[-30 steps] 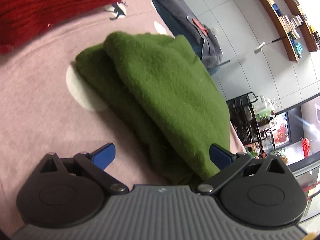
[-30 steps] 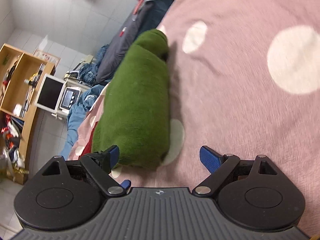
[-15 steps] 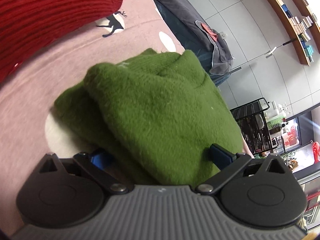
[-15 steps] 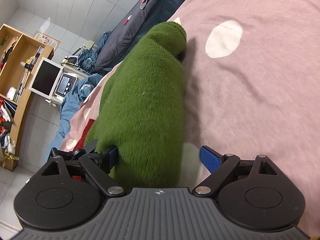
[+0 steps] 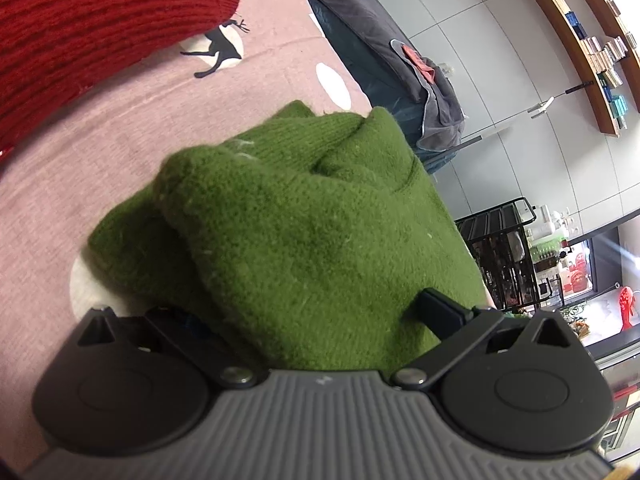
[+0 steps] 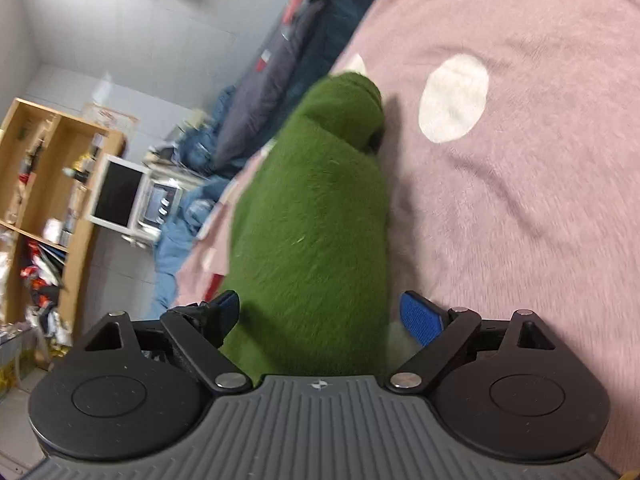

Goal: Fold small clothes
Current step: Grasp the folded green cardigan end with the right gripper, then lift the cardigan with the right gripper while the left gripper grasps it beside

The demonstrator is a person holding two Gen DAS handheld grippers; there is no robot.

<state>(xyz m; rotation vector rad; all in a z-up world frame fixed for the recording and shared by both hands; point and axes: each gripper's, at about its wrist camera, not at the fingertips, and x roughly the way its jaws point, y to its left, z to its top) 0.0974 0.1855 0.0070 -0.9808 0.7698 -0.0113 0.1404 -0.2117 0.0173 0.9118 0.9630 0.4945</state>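
A folded green knit garment [image 5: 312, 220] lies on a pink bedspread [image 5: 60, 180] with white dots. My left gripper [image 5: 314, 314] is open, and the garment's near end fills the gap between its fingers, hiding most of the left fingertip. In the right wrist view the same green garment [image 6: 320, 220] runs away from me as a long roll. My right gripper [image 6: 324, 312] is open and straddles its near end, with a blue pad on either side. The bedspread [image 6: 520, 160] stretches off to the right of it.
A red knit garment [image 5: 100, 20] lies at the upper left of the bedspread. A dark jacket [image 5: 380, 40] drapes over the bed's far edge. Beyond the bed stand a black wire rack [image 5: 500, 248], a wooden shelf [image 6: 40, 180], a monitor [image 6: 120, 196] and blue clothes [image 6: 180, 248].
Both grippers have moved forward onto the green garment, which now sits between the fingers of each. The finger spacing has stayed wide.
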